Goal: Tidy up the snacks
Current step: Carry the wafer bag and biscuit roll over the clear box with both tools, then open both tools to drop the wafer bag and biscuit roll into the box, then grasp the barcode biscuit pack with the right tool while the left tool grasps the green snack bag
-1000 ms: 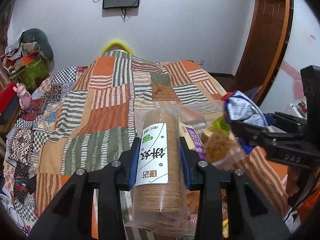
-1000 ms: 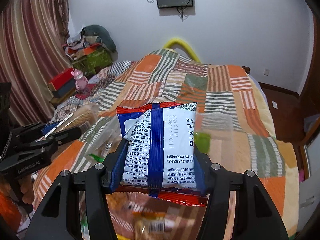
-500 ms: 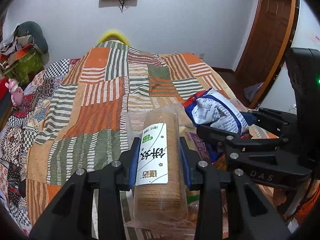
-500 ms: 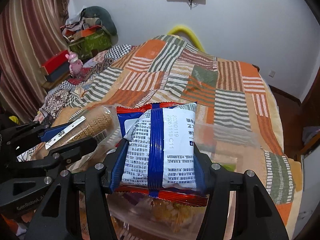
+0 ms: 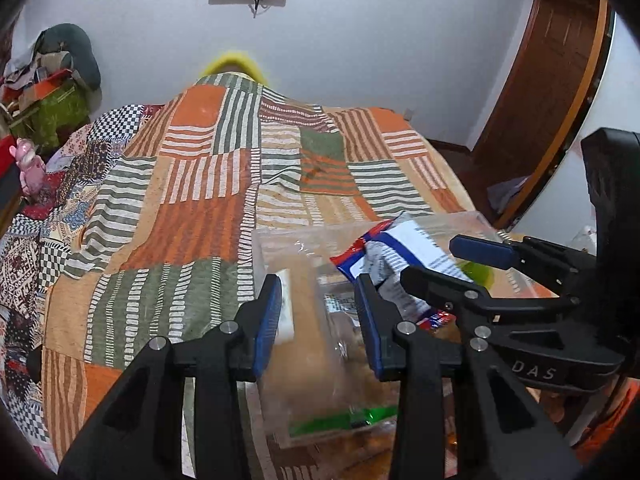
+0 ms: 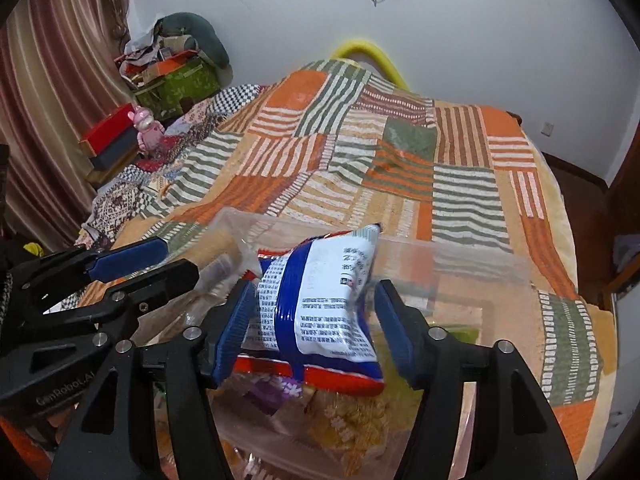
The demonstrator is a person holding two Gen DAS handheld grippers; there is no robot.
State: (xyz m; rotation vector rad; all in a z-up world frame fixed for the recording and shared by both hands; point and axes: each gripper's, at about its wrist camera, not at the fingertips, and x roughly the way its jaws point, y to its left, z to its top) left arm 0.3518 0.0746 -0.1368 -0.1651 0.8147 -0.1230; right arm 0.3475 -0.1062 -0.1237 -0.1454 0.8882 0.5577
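My left gripper [image 5: 318,320] is open; the clear-wrapped roll of round biscuits [image 5: 308,332] is blurred, dropping between its pads into the clear plastic bin [image 5: 472,220]. My right gripper [image 6: 316,320] is open too; the blue-and-white snack packet [image 6: 320,300] tilts loose between its pads above the bin [image 6: 480,264]. The right gripper [image 5: 444,264] and the packet [image 5: 400,252] also show in the left wrist view. The left gripper [image 6: 160,260] shows at the left of the right wrist view. Several other snack packs [image 6: 348,420] lie in the bin.
The bin stands on a bed with a striped patchwork blanket [image 5: 192,208]. A pink toy [image 6: 148,128] and boxes [image 6: 108,140] lie at the bed's left. A wooden door [image 5: 540,80] is at the right.
Both grippers have opened. The biscuit roll and the blue-and-white packet have come free and are dropping toward the bin. Both grippers moved in over the bin.
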